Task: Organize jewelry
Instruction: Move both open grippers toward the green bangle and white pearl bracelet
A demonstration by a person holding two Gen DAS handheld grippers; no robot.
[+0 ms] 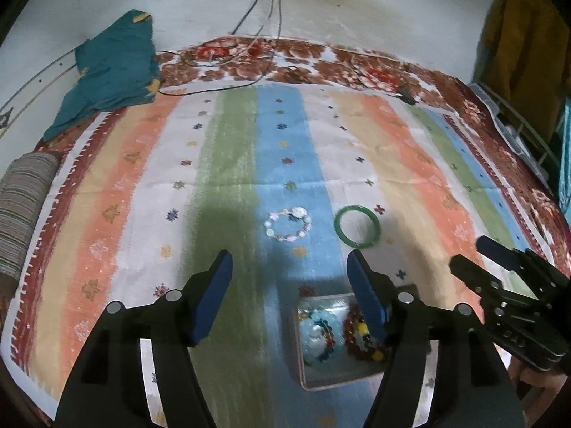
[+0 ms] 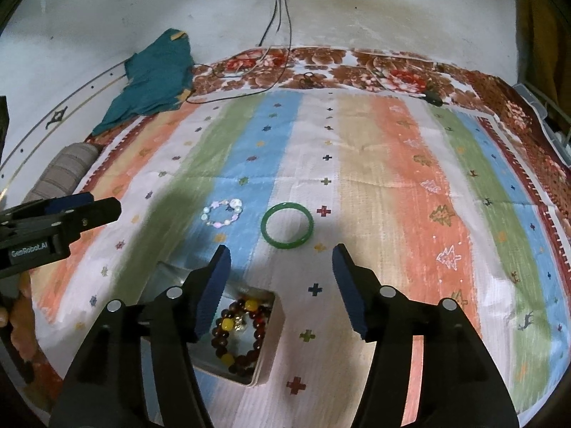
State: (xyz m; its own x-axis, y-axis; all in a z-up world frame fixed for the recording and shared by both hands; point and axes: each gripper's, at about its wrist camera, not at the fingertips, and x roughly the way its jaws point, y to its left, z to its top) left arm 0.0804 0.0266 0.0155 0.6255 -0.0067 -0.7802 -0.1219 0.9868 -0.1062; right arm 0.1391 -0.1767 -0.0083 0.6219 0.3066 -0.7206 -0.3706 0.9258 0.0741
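Right claw (image 2: 282, 260) (jaws apart, empty): green bangle (image 2: 287, 226) just beyond fingertips.

Stained white wall (image 1: 357, 7); striped cloth (image 1: 232, 149) over floral blanket (image 1: 357, 64).

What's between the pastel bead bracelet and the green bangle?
Nothing: only bare striped cloth separates the pastel bead bracelet from the green bangle, clearest in the right wrist view.

teal cloth (image 1: 114, 60) and cables (image 1: 260, 10) lie beyond the striped blanket (image 1: 235, 149).
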